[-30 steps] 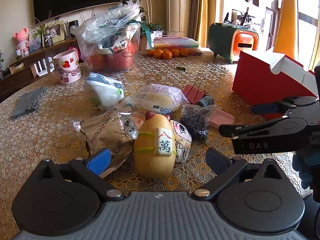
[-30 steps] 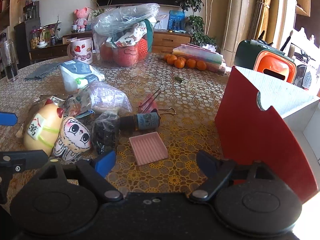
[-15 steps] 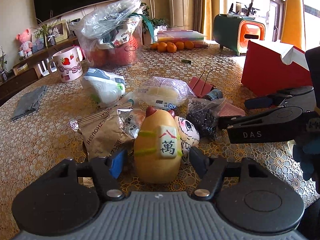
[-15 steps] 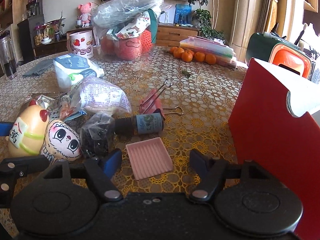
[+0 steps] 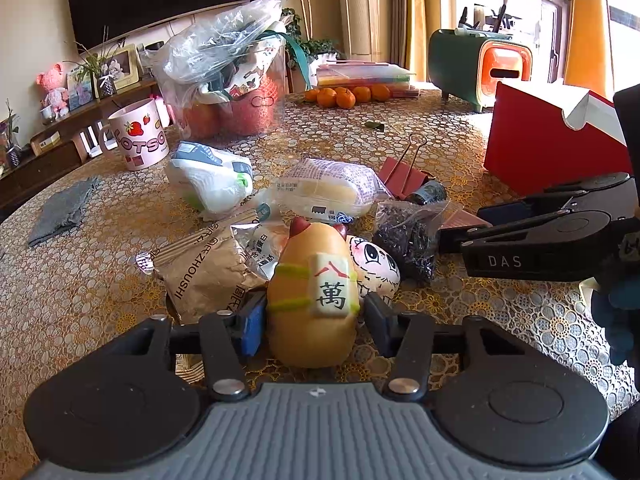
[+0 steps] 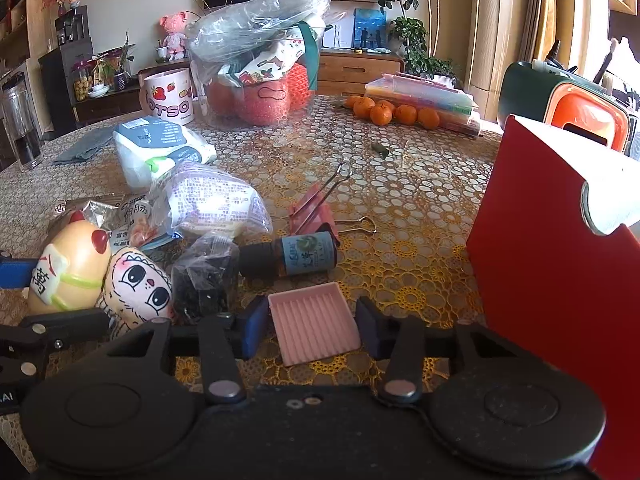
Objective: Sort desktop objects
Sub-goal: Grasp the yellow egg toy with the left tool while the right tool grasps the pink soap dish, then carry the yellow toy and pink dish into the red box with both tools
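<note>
While my left tool closes its jaws around the yellow squishy toy with the mahjong tile on its front, the blue pad on the left already looks pressed to the toy's side and the dark pad on the right sits at its other flank. That toy stands at the near edge of the pile on the counter, touching a white doll-faced toy to its right and a brown snack packet to its left. My right tool closes likewise on the pink ribbed tray, which lies flat on the counter between the two pads; whether they press it yet I cannot tell, since a sliver of gap seems to show on each side. Just beyond the tray lies a small dark bottle on its side, with a pink binder clip farther off. A red box stands upright to the right, near the tray. Far across the counter sit a strawberry mug and some oranges.
</note>
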Demonstrator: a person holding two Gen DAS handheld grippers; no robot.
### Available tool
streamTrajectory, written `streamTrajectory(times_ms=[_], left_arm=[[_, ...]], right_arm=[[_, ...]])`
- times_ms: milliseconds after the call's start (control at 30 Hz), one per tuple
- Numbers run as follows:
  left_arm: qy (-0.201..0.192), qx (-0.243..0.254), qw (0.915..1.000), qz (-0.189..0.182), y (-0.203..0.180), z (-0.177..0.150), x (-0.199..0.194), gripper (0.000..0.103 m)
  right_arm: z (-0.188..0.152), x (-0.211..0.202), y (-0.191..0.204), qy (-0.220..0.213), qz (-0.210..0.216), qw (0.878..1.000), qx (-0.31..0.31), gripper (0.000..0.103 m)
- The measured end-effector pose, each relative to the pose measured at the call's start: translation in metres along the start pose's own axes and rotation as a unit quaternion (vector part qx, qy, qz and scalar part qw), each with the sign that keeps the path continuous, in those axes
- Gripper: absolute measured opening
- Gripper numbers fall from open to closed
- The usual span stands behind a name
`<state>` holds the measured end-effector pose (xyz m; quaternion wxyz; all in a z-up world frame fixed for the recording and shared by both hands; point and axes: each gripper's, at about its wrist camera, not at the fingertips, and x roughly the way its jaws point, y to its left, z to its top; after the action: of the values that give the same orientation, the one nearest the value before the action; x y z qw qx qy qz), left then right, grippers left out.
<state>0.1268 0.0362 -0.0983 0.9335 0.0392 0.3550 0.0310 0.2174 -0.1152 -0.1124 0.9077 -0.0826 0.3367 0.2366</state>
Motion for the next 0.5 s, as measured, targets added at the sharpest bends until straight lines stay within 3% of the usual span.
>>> streamTrajectory(times_ms=[500], left_arm=[[-0.009, 0.007, 0.9998, -0.013, -0.008, 0.006, -0.028, 0.044]], right_arm=[[-0.007, -0.046, 0.003, -0.002, -0.006, 1.0, 0.027, 0.046]])
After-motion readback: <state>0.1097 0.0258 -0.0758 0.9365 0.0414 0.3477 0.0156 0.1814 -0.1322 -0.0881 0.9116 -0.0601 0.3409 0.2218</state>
